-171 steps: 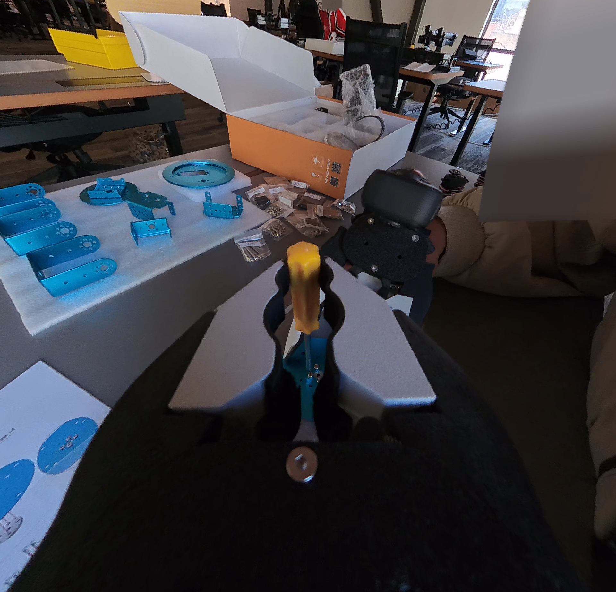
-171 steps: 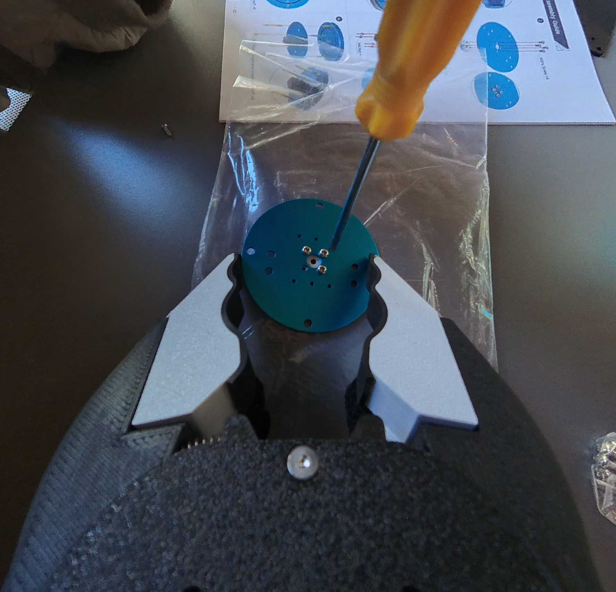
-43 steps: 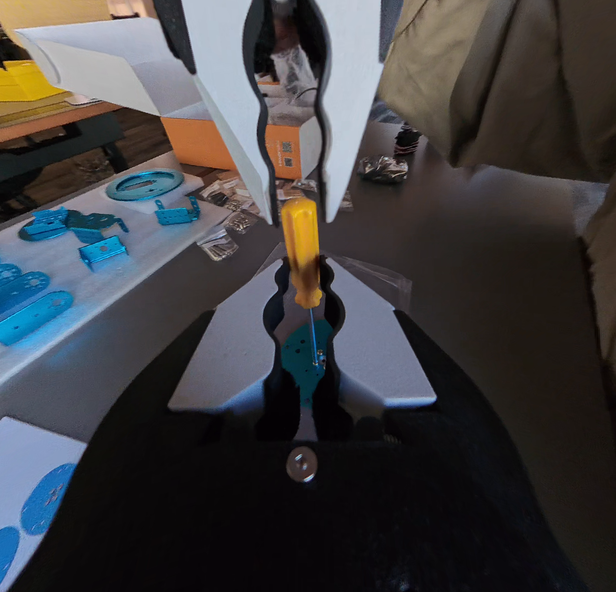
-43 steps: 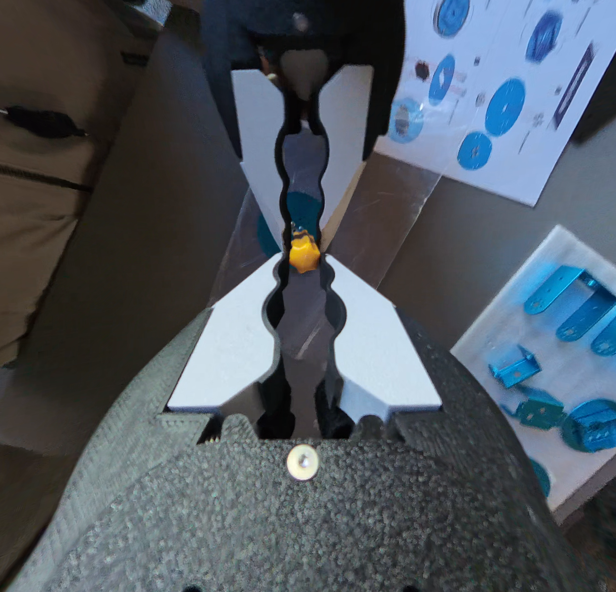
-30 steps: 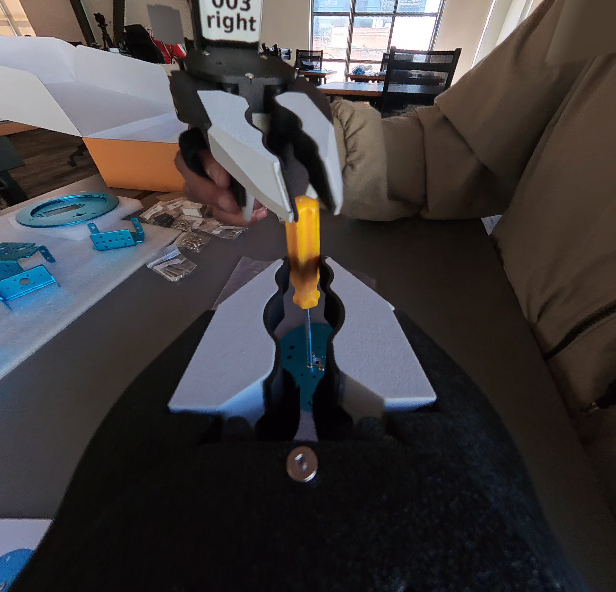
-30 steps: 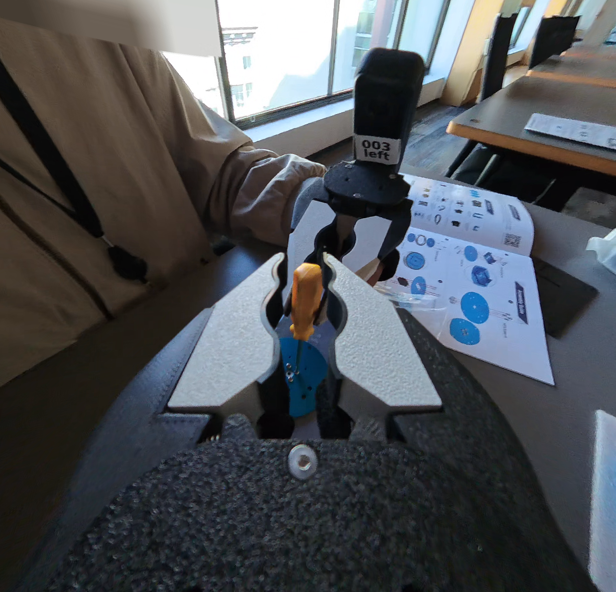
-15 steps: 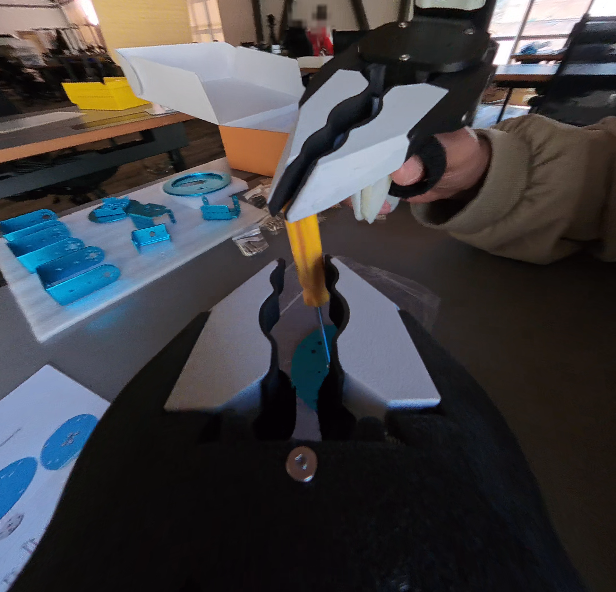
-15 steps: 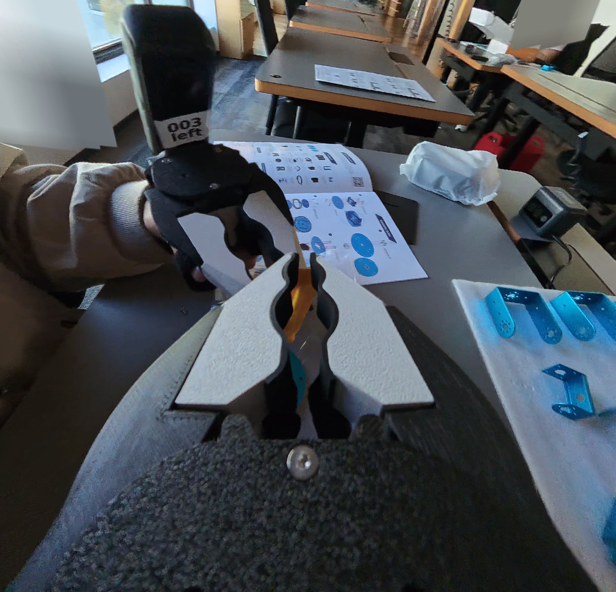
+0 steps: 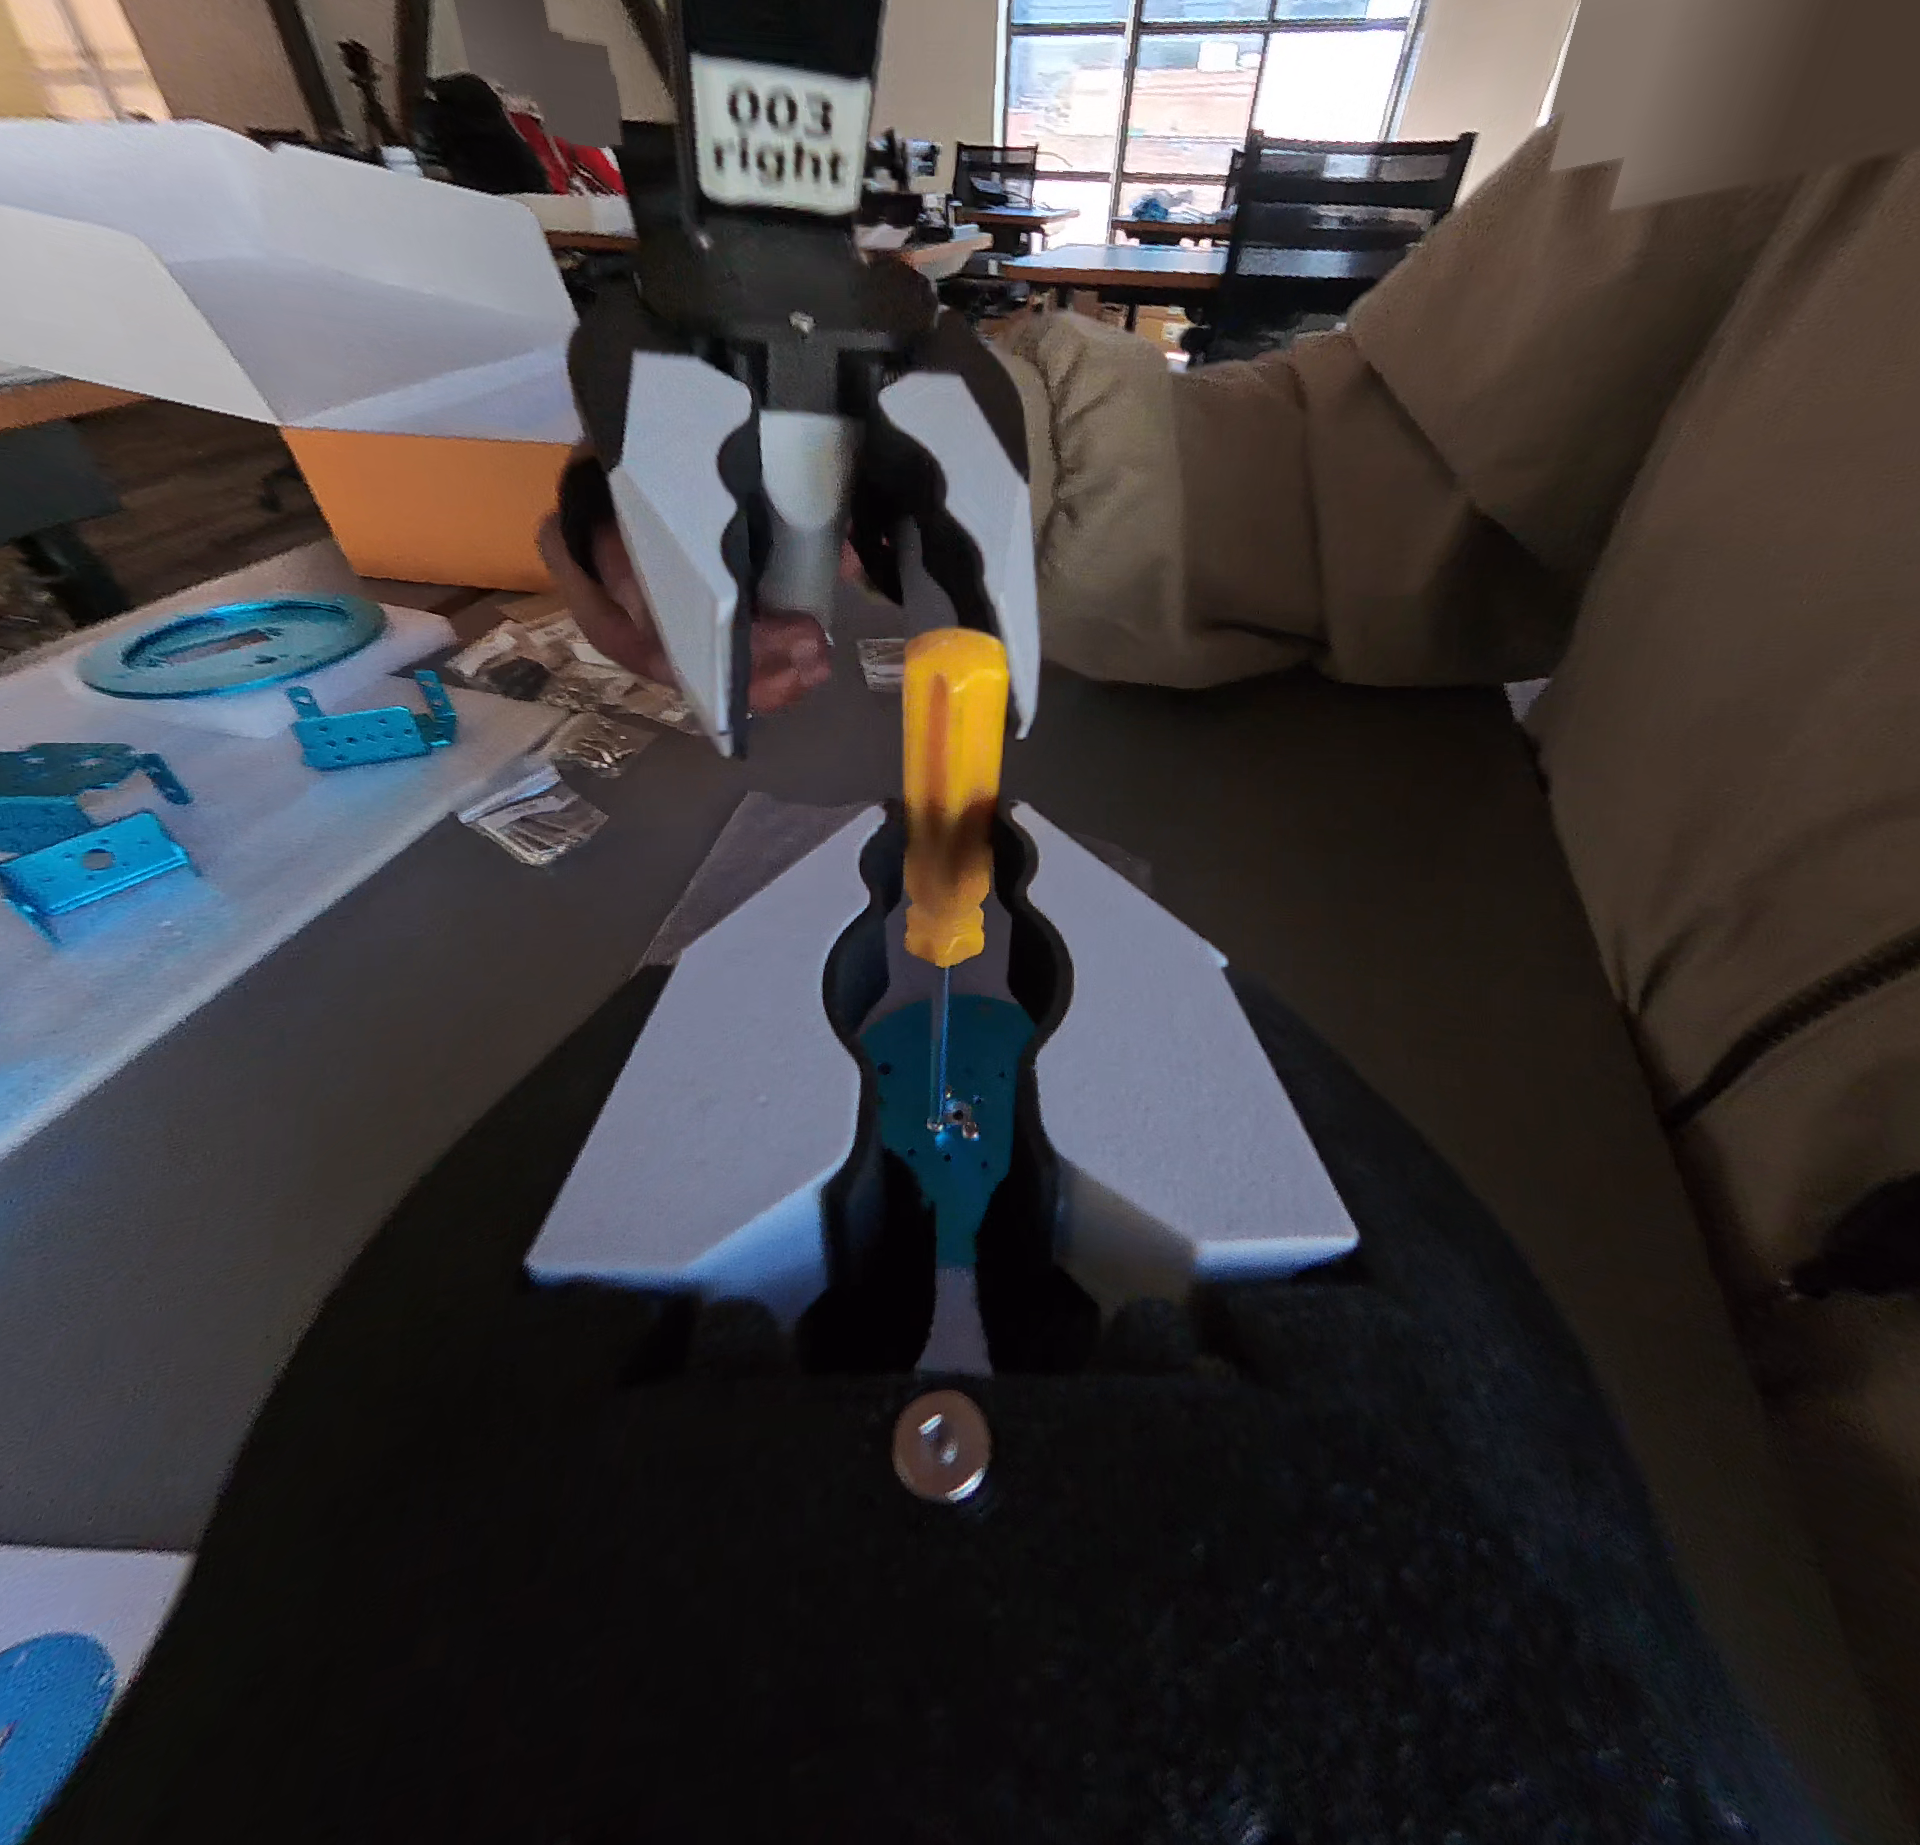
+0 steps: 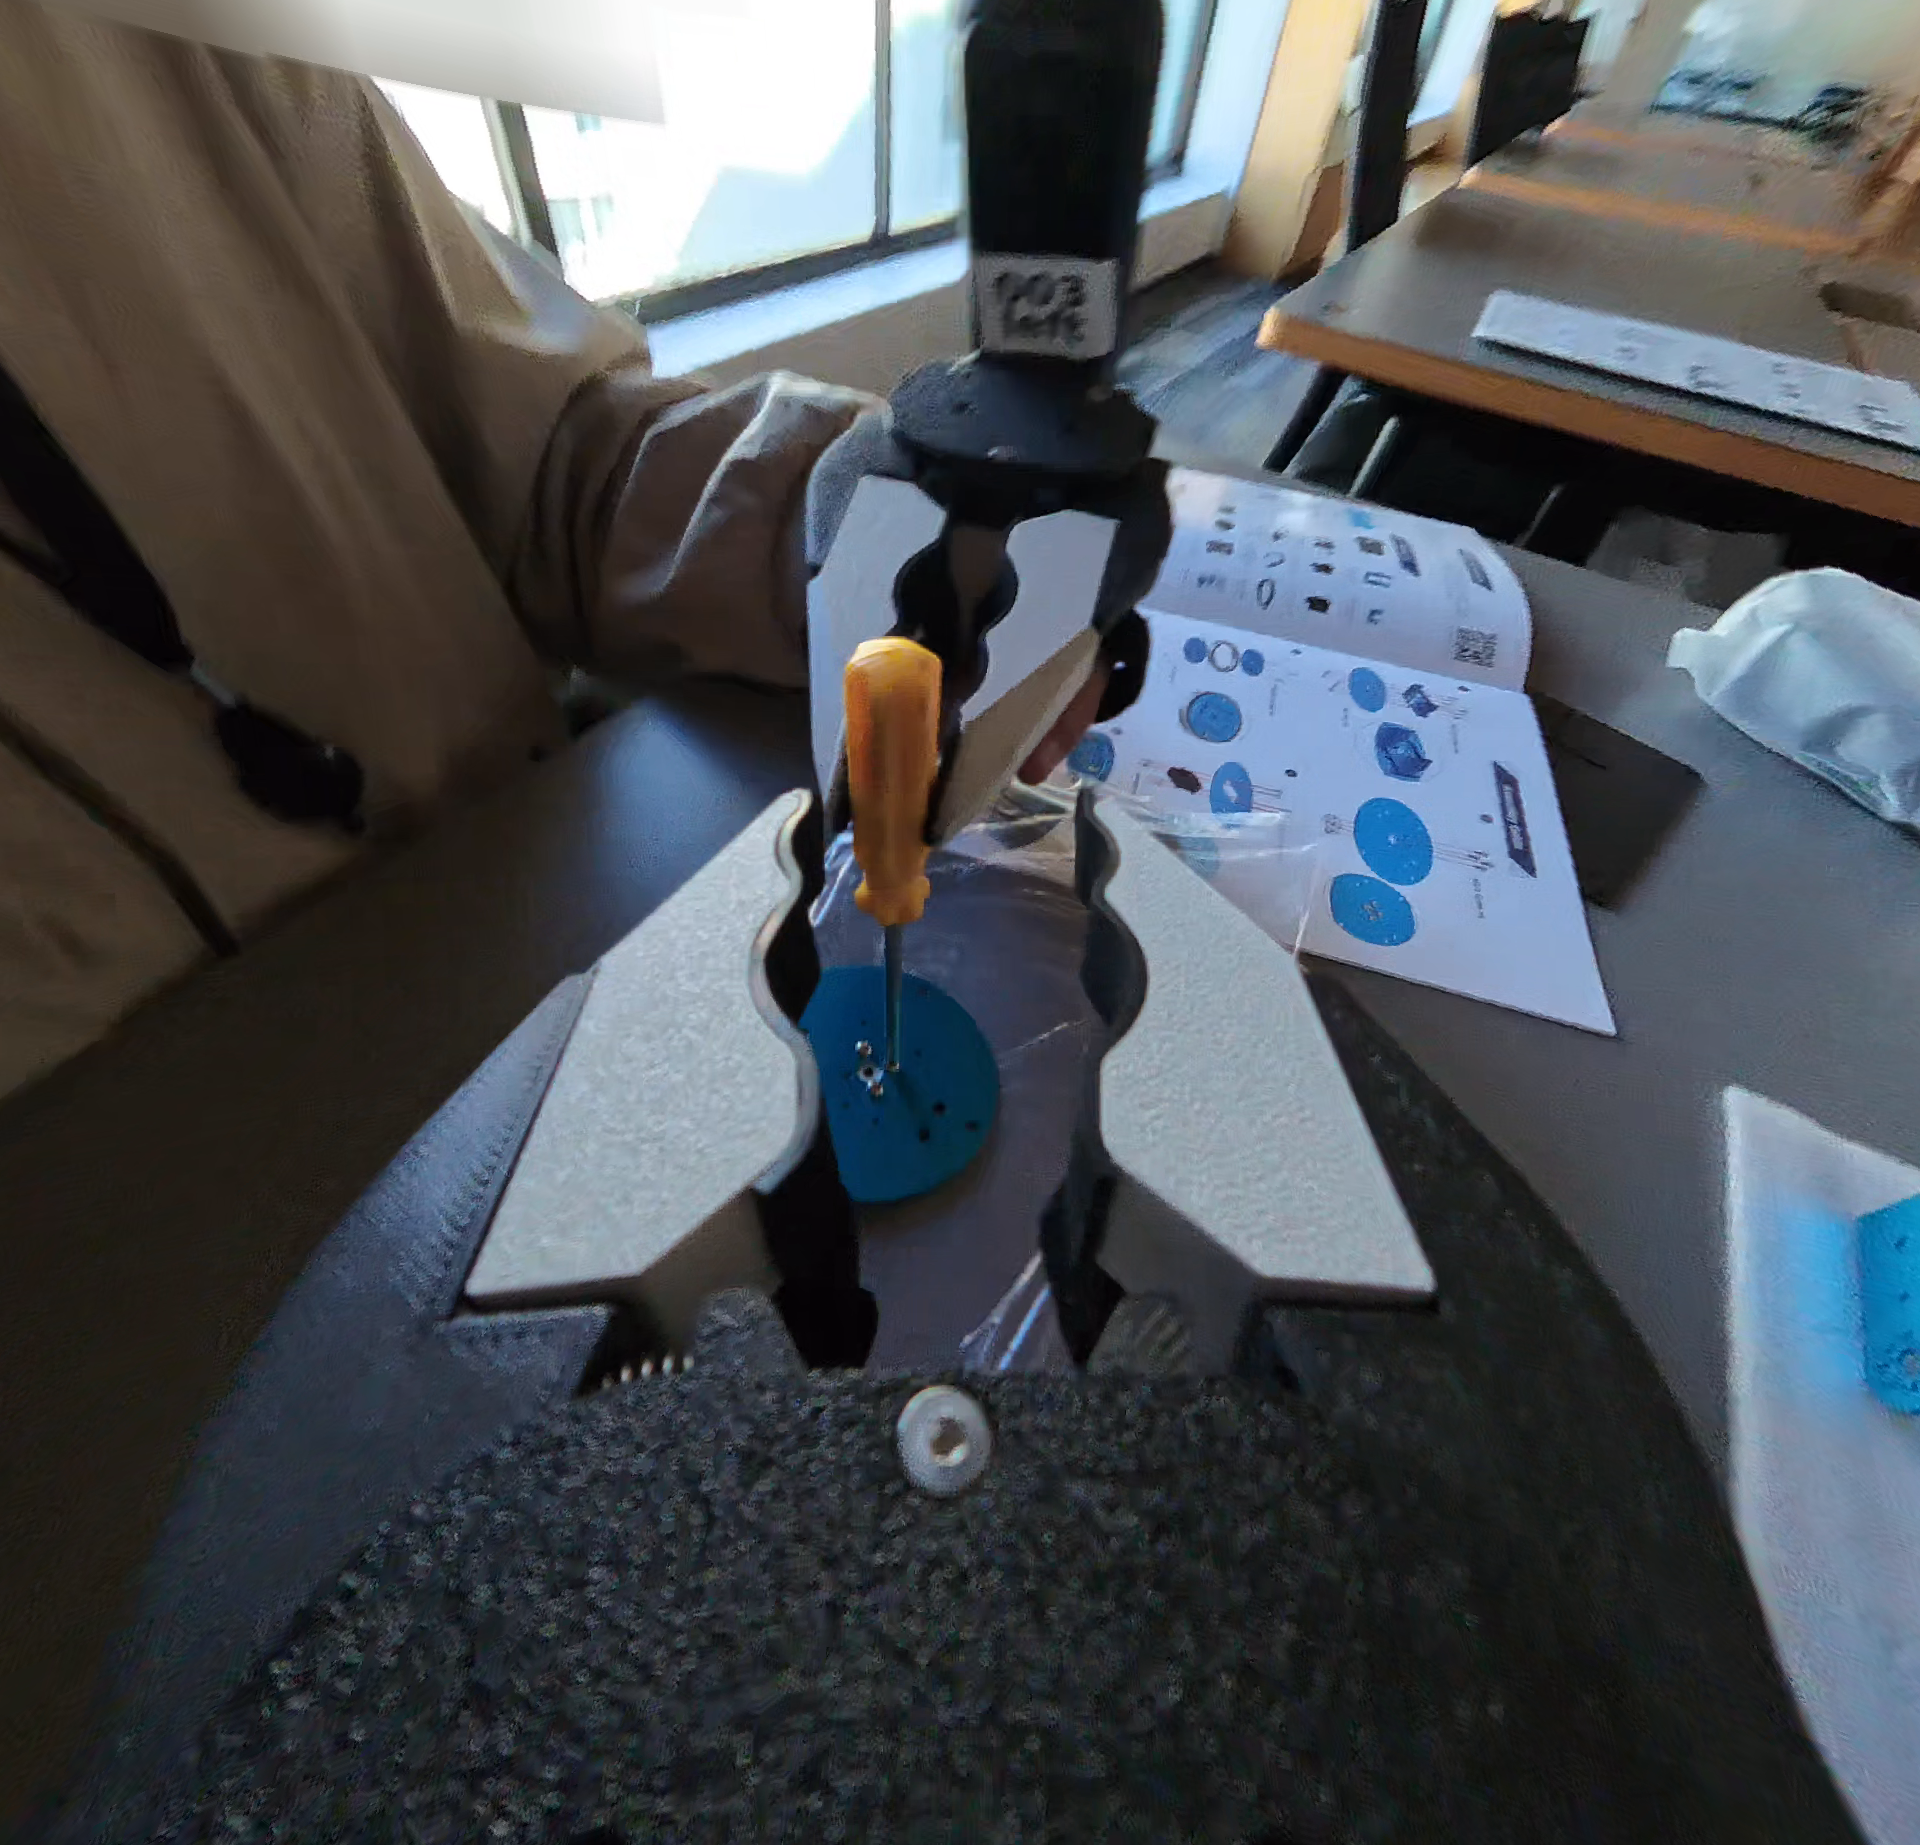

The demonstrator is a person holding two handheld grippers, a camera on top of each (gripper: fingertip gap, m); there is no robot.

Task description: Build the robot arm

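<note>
A yellow-handled screwdriver [image 9: 951, 808] stands upright with its tip on the small screws at the centre of a blue round plate [image 9: 951, 1109]. The plate lies on a clear plastic bag on the dark table. My left gripper [image 9: 948, 816] is shut on the lower handle. My right gripper [image 10: 940, 819] is open, its fingers wide apart, with the screwdriver [image 10: 891, 767] just inside its left finger and the plate [image 10: 904, 1089] below. In the left wrist view the right gripper [image 9: 878, 735] hangs open over the handle top. The left gripper [image 10: 888, 824] faces me in the right wrist view.
A white foam sheet [image 9: 208, 860] with several blue brackets and a ring lies at the left. Behind it stand an open orange and white box [image 9: 416, 486] and small hardware bags [image 9: 530, 808]. An open instruction booklet [image 10: 1403, 756] and a white wrapped bundle [image 10: 1808, 694] lie beyond. Beige sleeves flank both grippers.
Half a second ago my right gripper was shut on the top of the screwdriver handle. It has now opened and let go. The left gripper still holds the handle upright on the plate.
</note>
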